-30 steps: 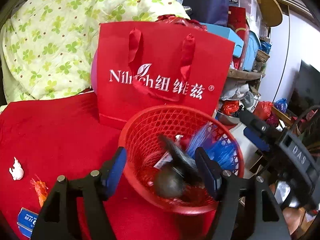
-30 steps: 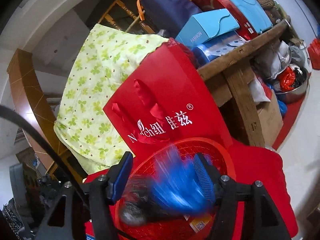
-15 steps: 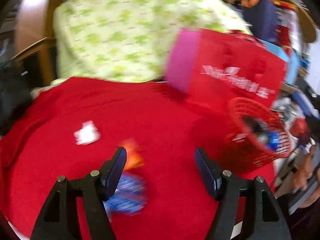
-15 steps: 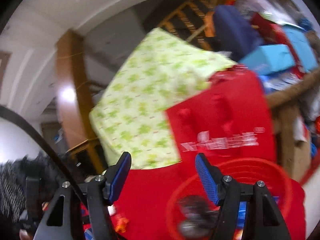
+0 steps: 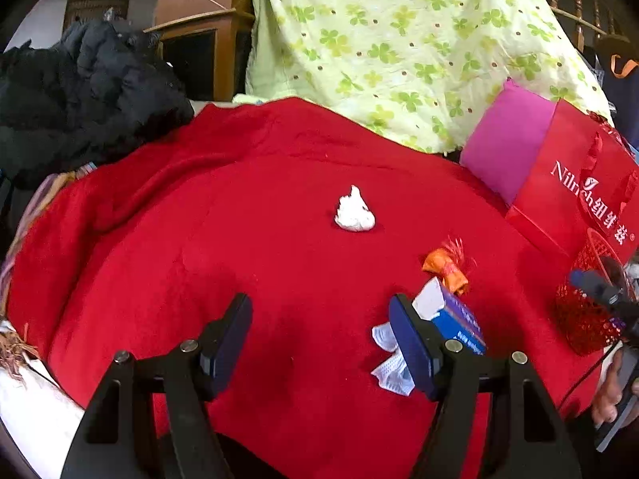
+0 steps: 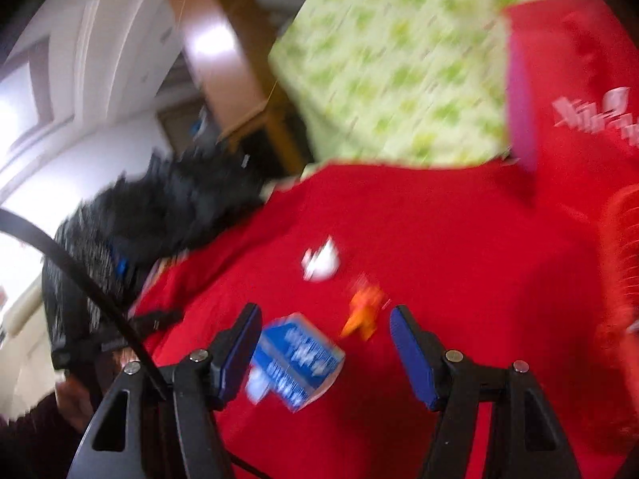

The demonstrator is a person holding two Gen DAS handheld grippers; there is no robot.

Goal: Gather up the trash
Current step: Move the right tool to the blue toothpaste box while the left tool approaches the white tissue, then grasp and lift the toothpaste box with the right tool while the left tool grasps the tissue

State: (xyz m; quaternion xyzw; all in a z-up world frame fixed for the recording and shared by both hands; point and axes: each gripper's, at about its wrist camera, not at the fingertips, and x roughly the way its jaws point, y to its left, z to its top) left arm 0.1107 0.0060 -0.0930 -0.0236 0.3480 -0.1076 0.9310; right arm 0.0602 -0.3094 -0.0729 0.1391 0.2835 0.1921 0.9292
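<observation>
Both jaws stand spread, empty: left gripper (image 5: 321,337), right gripper (image 6: 325,343). On the red cloth (image 5: 199,239) lie a white wad (image 5: 353,211), an orange wrapper (image 5: 446,265) and a blue box (image 5: 455,319), long axis slanting toward the red basket (image 5: 587,311), contents unclear.

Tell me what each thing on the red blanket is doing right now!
White tissue wad: crumpled, lying loose.
Orange wrapper: twisted, lying loose.
Blue box: lying tipped beside the orange wrapper.
White wrapper: crumpled, flat.
Red basket: upright, holding trash.
Red gift bag: standing upright.
Left gripper: open, empty.
Right gripper: open, empty.
</observation>
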